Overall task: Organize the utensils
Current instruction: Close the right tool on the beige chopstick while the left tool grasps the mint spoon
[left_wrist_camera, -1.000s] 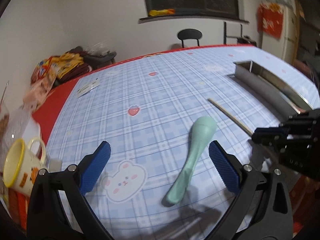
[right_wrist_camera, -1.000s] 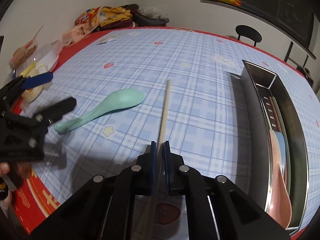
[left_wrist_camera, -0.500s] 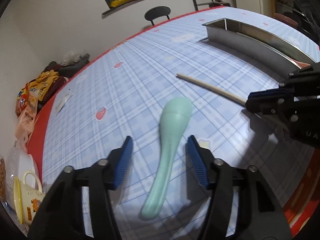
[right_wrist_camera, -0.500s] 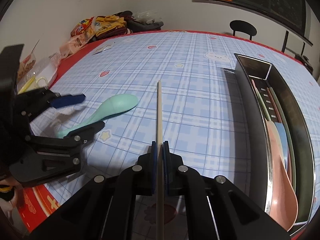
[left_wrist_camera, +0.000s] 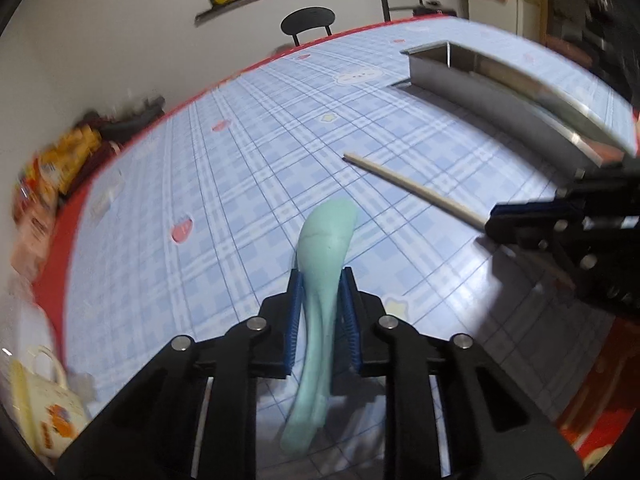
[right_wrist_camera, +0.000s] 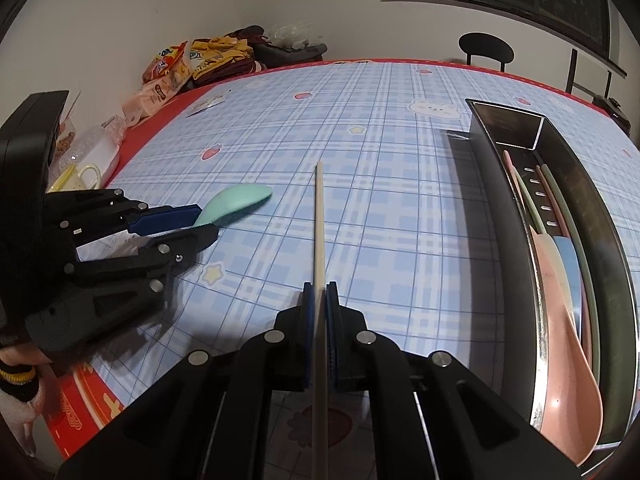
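While clamped on the mint-green spoon by its handle, bowl toward twelve o'clock, left gripper just finished closing. Right gripper pinched narrowly on chopstick. Best lifted level, then steered to the steel tray at three o'clock.

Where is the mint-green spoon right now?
In the left wrist view the mint-green spoon sits between the left gripper pads, bowl forward, left of the chopstick.

Mint-green spoon lies bowl-far on the checked cloth; pale wooden chopstick to its right; steel tray far right.
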`<state>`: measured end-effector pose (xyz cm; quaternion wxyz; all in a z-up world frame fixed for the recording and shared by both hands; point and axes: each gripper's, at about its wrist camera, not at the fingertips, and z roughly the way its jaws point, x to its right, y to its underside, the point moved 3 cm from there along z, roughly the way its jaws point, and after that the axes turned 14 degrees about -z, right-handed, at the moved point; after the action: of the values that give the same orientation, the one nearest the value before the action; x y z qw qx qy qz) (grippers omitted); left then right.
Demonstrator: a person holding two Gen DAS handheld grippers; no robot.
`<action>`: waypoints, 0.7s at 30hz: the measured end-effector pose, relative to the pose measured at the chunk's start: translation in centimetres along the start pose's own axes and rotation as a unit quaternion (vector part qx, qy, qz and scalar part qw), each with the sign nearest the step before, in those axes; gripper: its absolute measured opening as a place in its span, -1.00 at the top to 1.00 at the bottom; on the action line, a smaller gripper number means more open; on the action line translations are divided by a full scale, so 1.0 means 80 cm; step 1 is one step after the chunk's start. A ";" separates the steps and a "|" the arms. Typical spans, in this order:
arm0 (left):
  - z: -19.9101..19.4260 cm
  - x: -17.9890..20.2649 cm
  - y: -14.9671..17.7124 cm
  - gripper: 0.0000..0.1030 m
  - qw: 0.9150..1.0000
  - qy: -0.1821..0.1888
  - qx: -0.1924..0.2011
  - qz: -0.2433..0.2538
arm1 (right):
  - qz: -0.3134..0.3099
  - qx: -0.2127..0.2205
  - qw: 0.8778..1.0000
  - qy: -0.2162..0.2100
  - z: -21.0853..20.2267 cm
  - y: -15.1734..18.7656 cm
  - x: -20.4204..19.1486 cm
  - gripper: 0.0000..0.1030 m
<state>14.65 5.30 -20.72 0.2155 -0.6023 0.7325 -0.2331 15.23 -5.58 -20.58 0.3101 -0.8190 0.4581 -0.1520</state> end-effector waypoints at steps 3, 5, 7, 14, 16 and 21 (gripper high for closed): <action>0.001 -0.034 -0.006 0.76 0.993 0.073 -0.024 -0.093 | 0.001 0.000 1.000 -0.002 0.000 0.001 0.000 0.87; 0.003 -0.051 -0.006 0.78 0.988 0.084 -0.028 -0.123 | 0.003 0.001 1.000 -0.005 0.000 0.001 0.001 0.87; 0.005 -0.063 -0.005 0.78 0.984 0.097 -0.031 -0.144 | 0.004 0.001 1.000 -0.006 0.000 0.002 0.001 0.87; 0.000 -0.050 0.008 0.77 0.992 0.071 -0.024 -0.101 | -0.002 0.000 1.000 -0.004 0.001 0.000 -0.001 0.87; -0.002 -0.051 0.010 0.77 0.992 0.072 -0.023 -0.104 | -0.004 -0.001 1.000 -0.004 0.001 0.000 -0.002 0.87; -0.004 -0.058 0.017 0.77 0.990 0.085 -0.011 -0.113 | -0.021 -0.005 1.000 0.006 0.003 -0.002 -0.008 0.84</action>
<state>14.26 10.13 -21.07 0.1179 -0.6617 0.6779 -0.2979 15.13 -4.87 -20.61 0.3004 -0.8289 0.4436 -0.1610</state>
